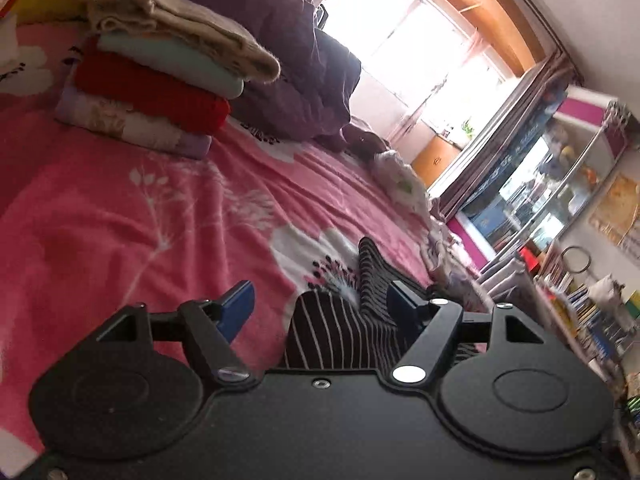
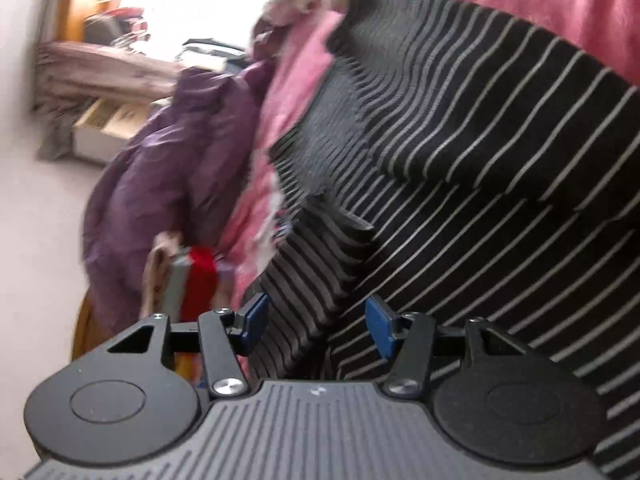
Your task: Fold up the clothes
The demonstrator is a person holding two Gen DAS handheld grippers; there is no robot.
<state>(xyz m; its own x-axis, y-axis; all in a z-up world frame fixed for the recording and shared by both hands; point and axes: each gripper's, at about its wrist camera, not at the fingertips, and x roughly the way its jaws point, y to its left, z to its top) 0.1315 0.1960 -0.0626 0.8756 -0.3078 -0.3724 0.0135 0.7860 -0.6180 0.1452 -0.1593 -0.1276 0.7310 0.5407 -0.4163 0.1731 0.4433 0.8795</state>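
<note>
Left gripper (image 1: 320, 300) open, pads clear of cloth; striped garment (image 1: 340, 328) bunched just ahead between the fingers, lying on pink blanket (image 1: 120, 208). Right gripper (image 2: 316, 320) likewise open, striped garment (image 2: 460, 140) spread directly ahead, one layer folded over another, nothing pinched. Folded stack (image 1: 160, 72) well ahead and left of left gripper. Risk, as judged: grabbing both layers or the blanket beneath, dragging the fold askew.
</note>
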